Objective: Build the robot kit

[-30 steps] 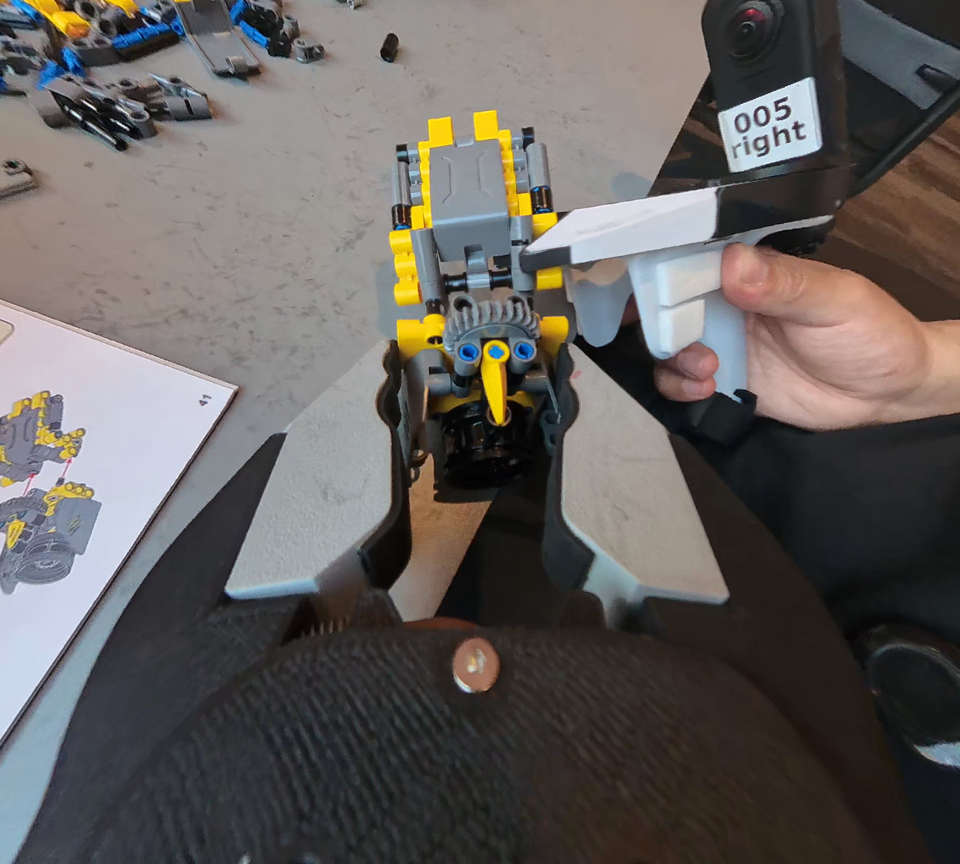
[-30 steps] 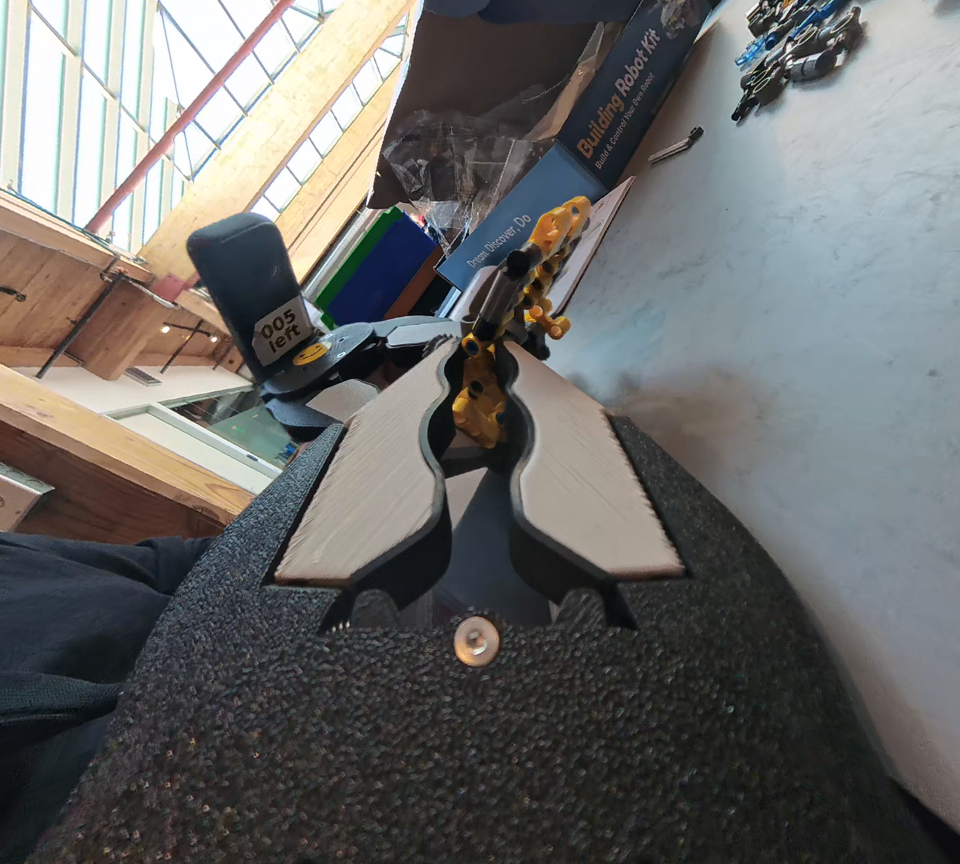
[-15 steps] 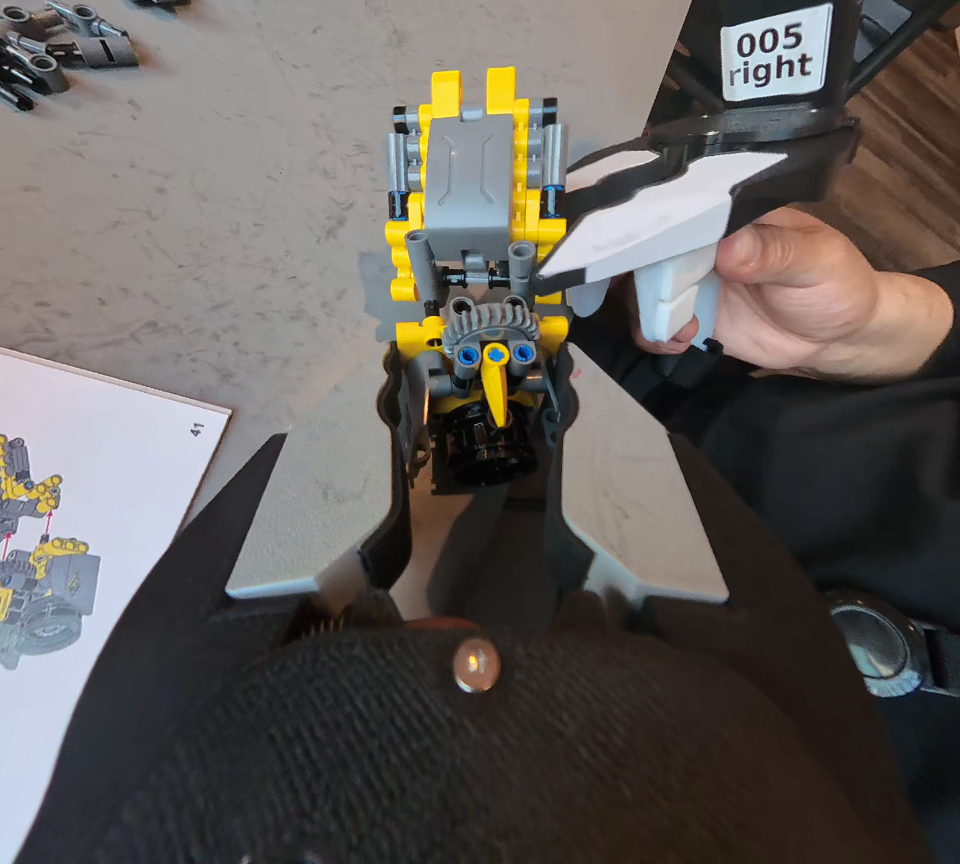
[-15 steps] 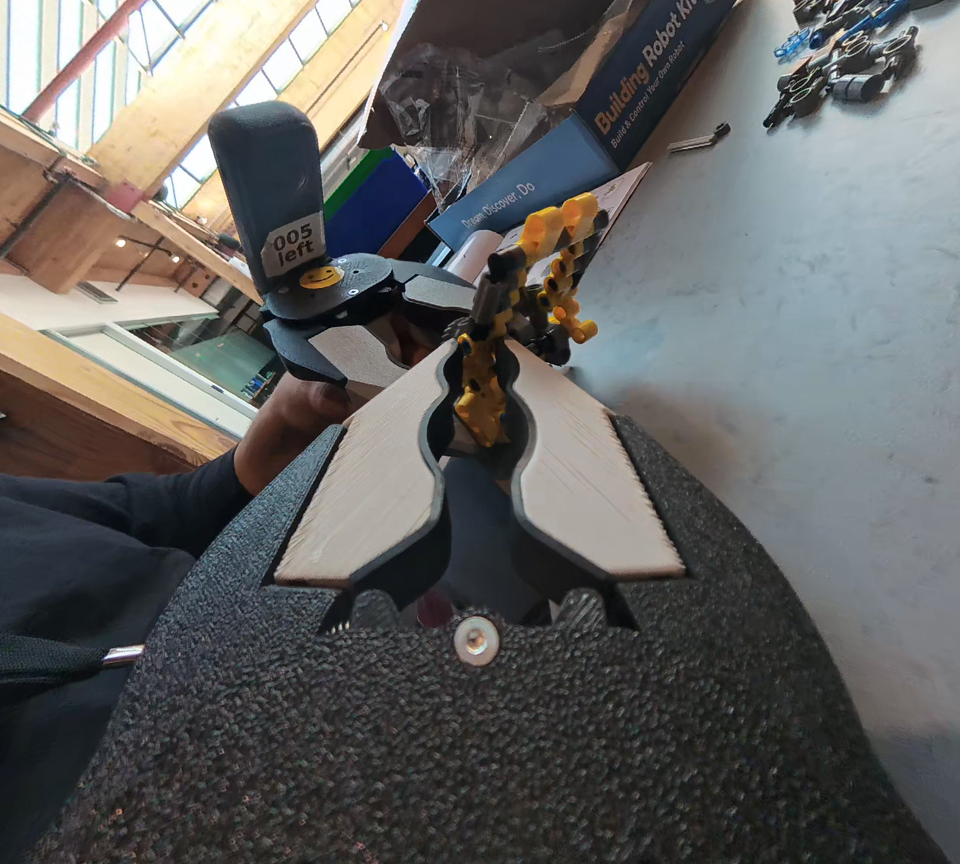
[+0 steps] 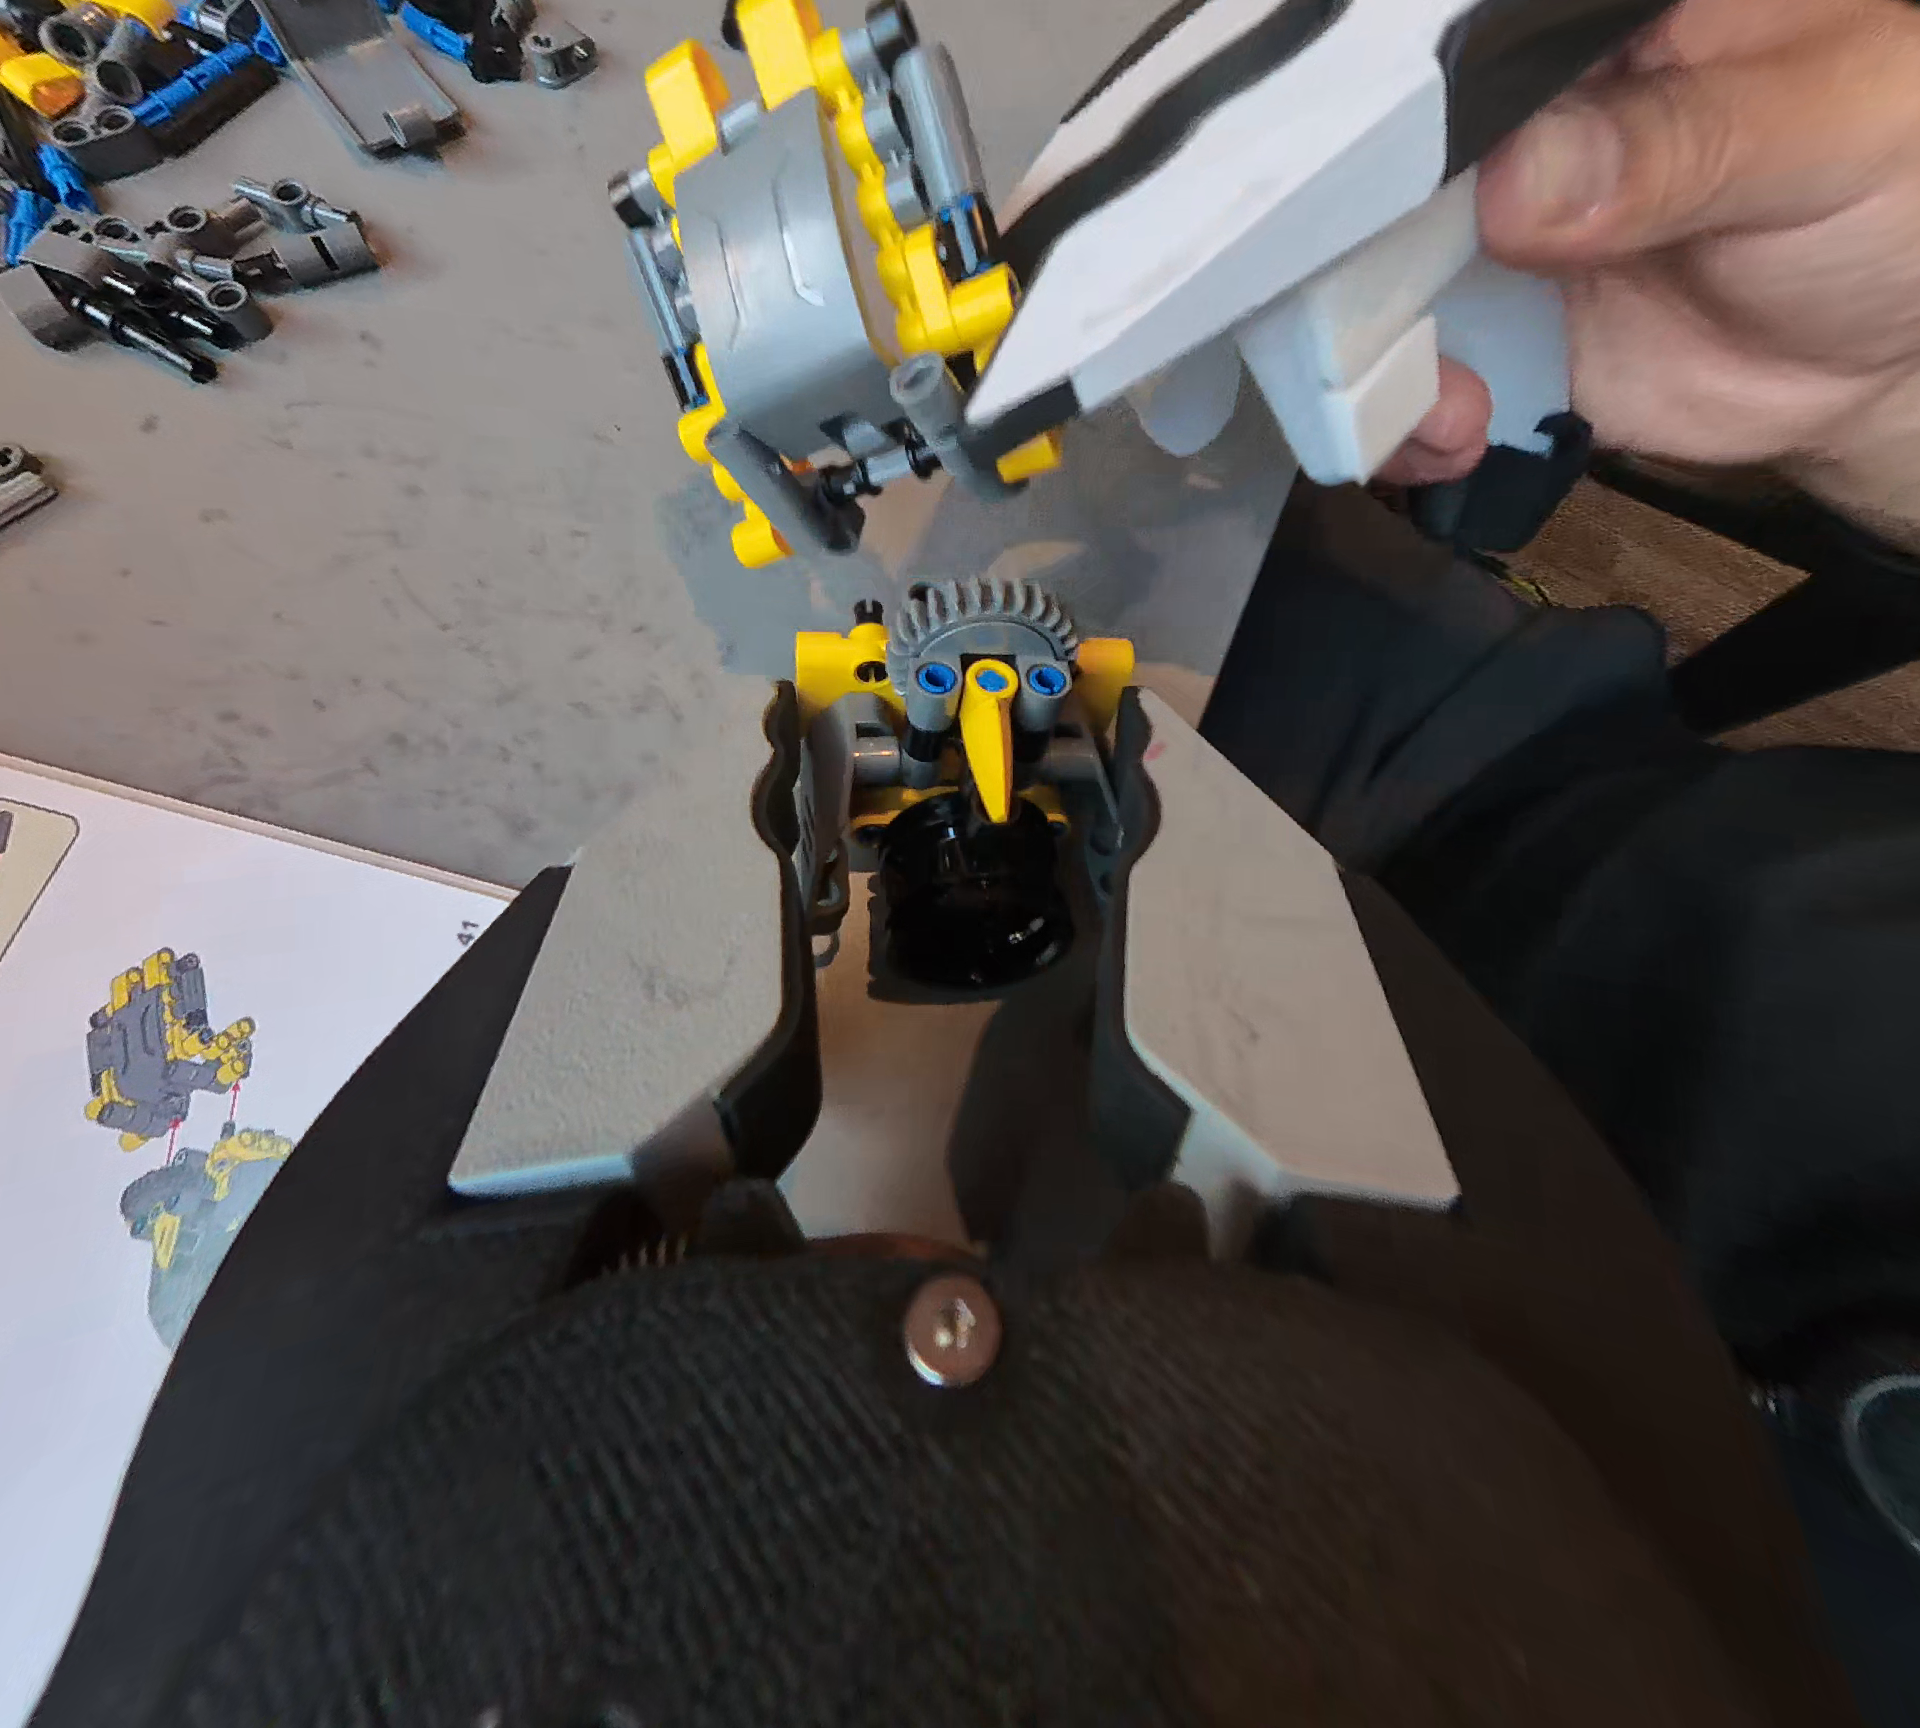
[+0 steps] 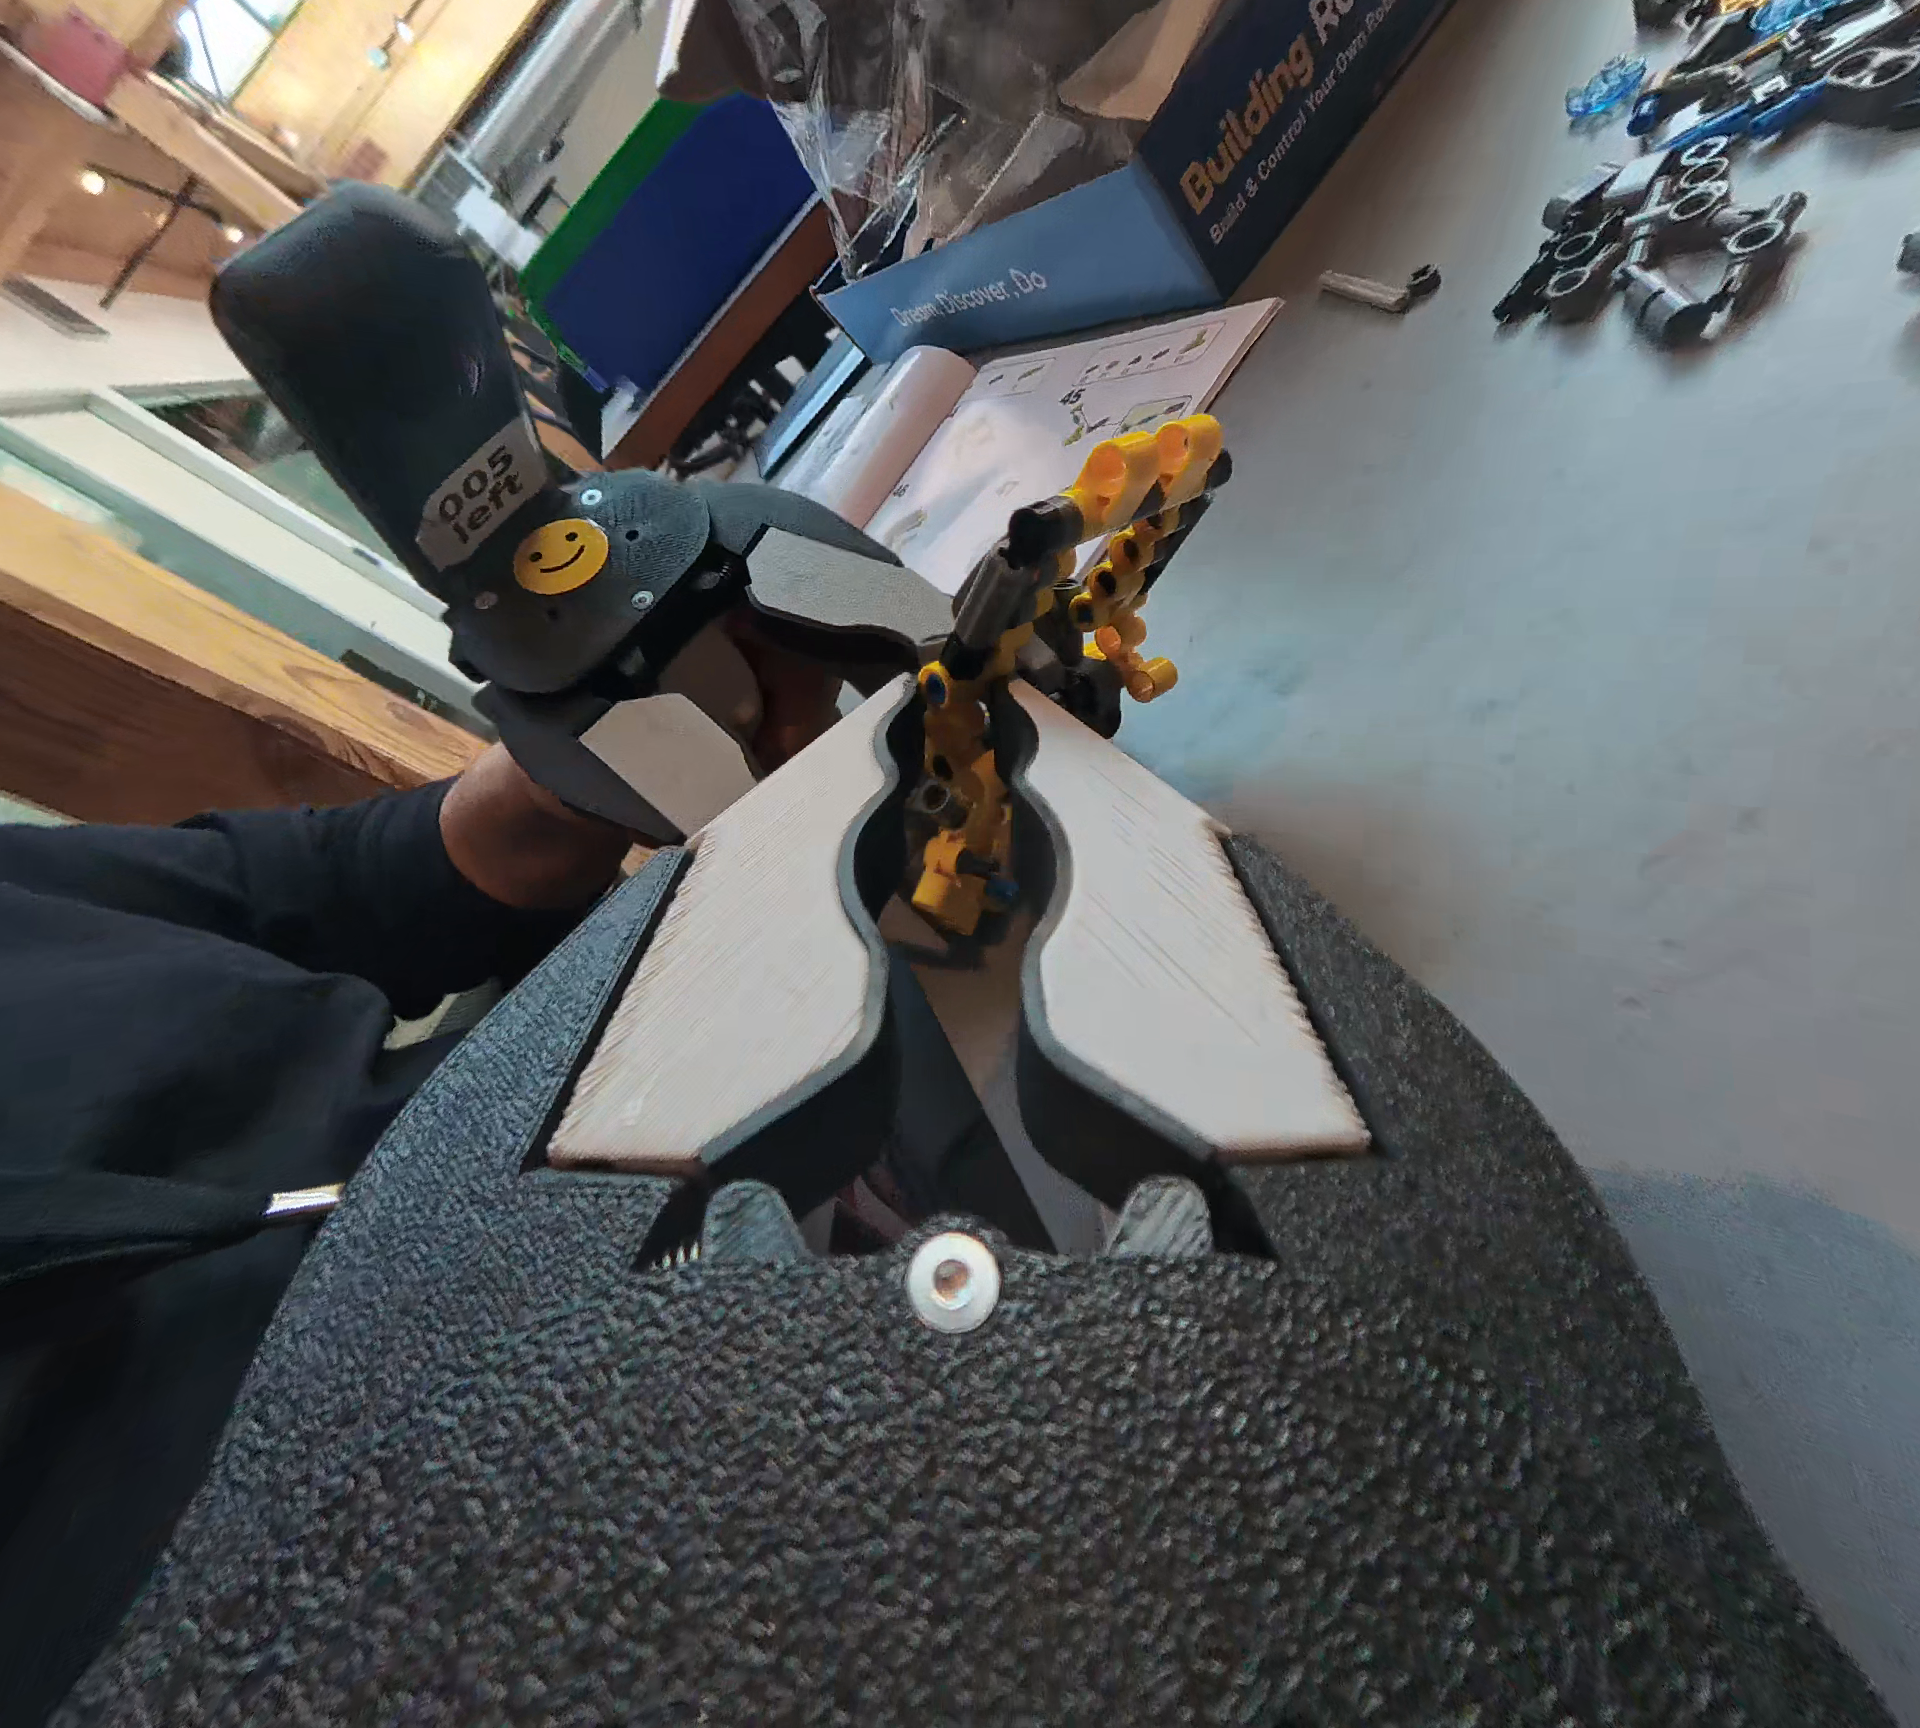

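My left gripper (image 5: 951, 712) is shut on a small yellow and grey gear module (image 5: 971, 722) with a toothed grey gear, blue pins and a black hub. My right gripper (image 6: 961, 702) is shut on a larger yellow and grey motor block (image 5: 810, 265), seen side-on in the right wrist view (image 6: 1091, 577). In the left wrist view the right gripper (image 5: 997, 421) comes in from the right, held by a hand (image 5: 1714, 224). The block hangs tilted just above and apart from the gear module. The left gripper (image 6: 831, 598) shows beside the block in the right wrist view.
Loose black, blue, yellow and grey parts (image 5: 208, 68) lie at the far left of the grey table (image 5: 364, 535). An open instruction booklet (image 5: 208, 1055) lies at the near left. A blue kit box (image 6: 1195, 172) with plastic bags stands behind it. Some 5 centimeters of space lies between my two pairs of fingers.
The motor block has come off the gear module: my right gripper has lifted it up and tilted it left, leaving a gap. My left gripper keeps its hold.
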